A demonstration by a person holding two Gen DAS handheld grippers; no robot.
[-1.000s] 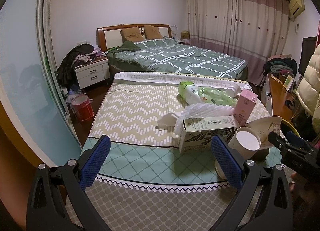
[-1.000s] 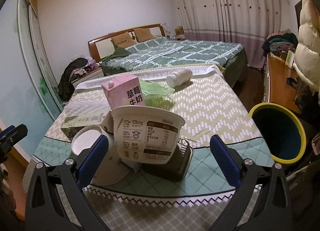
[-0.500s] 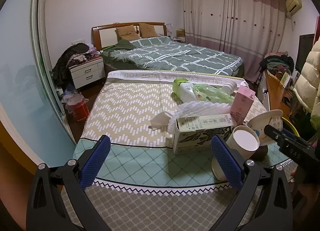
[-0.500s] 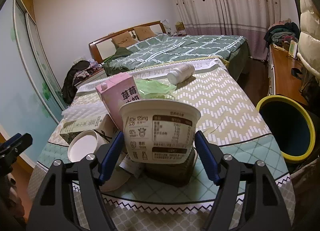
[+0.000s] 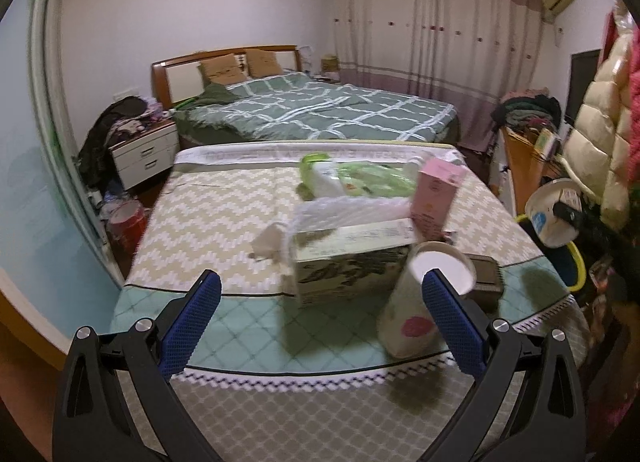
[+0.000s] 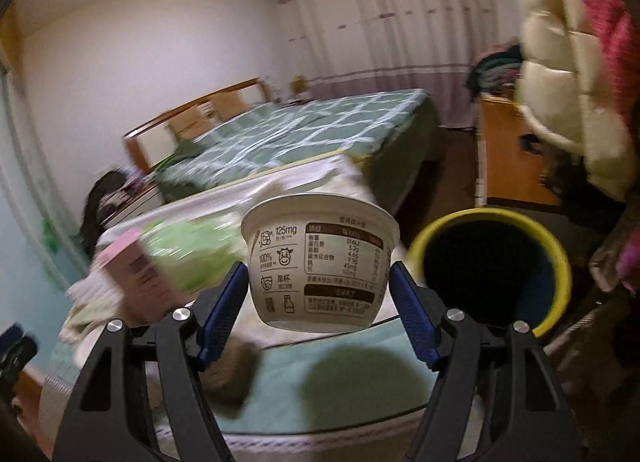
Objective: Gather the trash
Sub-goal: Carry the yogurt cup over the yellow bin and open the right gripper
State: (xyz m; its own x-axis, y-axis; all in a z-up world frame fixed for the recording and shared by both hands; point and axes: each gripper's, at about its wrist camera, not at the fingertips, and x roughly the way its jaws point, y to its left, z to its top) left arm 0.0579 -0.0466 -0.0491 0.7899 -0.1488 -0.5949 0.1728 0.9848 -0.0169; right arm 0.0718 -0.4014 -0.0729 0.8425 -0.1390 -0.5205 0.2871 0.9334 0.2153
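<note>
My right gripper is shut on a white yogurt cup and holds it in the air above the table's right edge; the cup also shows in the left wrist view. A yellow-rimmed bin stands on the floor just right of the cup. My left gripper is open and empty over the table's near edge. On the table lie a paper cup, a printed carton, a pink milk box, bubble wrap and a green plastic bag.
The table has a zigzag cloth. A dark small box sits near its right edge. A bed stands behind, a nightstand at left, a wooden desk and hanging coats at right.
My right gripper has closed on the yogurt cup, lifted it off the dark box and swung it right toward the bin. My left gripper has drifted slightly, still open.
</note>
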